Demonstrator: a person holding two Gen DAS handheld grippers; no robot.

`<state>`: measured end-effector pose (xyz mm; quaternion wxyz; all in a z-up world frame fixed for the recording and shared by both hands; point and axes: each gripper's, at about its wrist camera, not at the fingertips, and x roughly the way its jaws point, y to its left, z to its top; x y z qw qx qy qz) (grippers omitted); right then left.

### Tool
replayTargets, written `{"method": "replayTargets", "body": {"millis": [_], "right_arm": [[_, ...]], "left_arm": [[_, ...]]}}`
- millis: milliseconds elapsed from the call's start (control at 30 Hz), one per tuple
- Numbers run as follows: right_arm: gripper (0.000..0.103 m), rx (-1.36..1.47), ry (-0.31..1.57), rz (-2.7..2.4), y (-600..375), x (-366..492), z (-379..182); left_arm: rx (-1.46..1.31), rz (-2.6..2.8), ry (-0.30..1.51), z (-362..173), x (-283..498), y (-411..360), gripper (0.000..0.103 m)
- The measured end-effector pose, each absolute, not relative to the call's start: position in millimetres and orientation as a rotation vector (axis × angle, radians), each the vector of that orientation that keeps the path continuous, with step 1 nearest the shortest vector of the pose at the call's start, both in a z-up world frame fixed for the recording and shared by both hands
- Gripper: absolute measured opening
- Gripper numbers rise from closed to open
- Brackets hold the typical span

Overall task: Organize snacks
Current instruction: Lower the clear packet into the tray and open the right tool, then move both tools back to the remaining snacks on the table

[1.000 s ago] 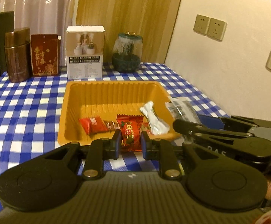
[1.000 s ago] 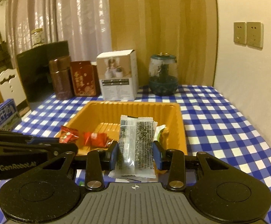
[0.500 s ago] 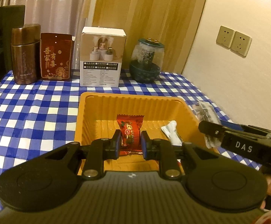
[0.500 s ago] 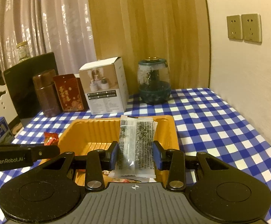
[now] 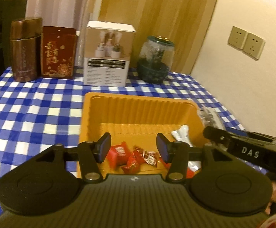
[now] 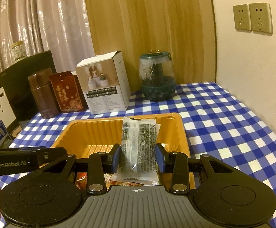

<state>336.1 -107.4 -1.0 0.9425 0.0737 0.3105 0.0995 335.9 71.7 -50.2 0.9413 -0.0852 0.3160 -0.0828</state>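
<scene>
Your left gripper (image 5: 133, 150) is hanging spread wide over the near end of the orange tray (image 5: 92, 114), with nothing between its blue pads (image 5: 103, 148). Below that gap, a red wrapped candy (image 5: 119, 152) and a crumpled red sweet wrapper (image 5: 132, 161) are lying on the tray floor, and a white wrapped snack (image 5: 181, 134) is resting against the tray's right wall.

Your right gripper (image 6: 138, 158) is pinching a clear speckled snack packet (image 6: 139, 142) by its lower half. The packet is standing upright between the pads, its top edge showing against the tray's (image 6: 183, 133) far wall.

The tray is sitting on a blue-and-white checked tablecloth (image 5: 33, 110). Behind it, a brown canister (image 5: 25, 49), a red tin (image 5: 58, 53), a white carton (image 5: 107, 55) and a green-based glass jar (image 5: 155, 58) are standing in a row.
</scene>
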Motion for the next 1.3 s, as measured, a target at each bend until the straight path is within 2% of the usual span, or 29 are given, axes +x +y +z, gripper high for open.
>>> {"method": "replayTargets", "body": {"millis": [533,567,600,667,1300], "right_arm": [[0.04,0.169,0.606,0.203,-108.9,339.7,-3.1],[0.043,0.17,0.601,0.202,-110.4,340.4,-3.3],[0.056,0.174,0.597,0.197,-112.8,341.1,-3.4],[0.067,0.2,0.589,0.172,-120.0,340.4,-3.2],[0.067,0.23,0.583,0.116,-135.4,334.8,-0.2]], "left_arm": [[-0.161,-0.14,0.65,-50.3,333.4,77.4,0.048],[-0.158,-0.14,0.65,-50.5,333.4,77.2,0.048],[-0.155,-0.141,0.651,-50.7,333.3,76.8,0.048],[-0.15,-0.141,0.653,-51.2,333.0,76.4,0.048],[-0.137,-0.145,0.653,-50.7,328.7,75.5,0.048]]}}
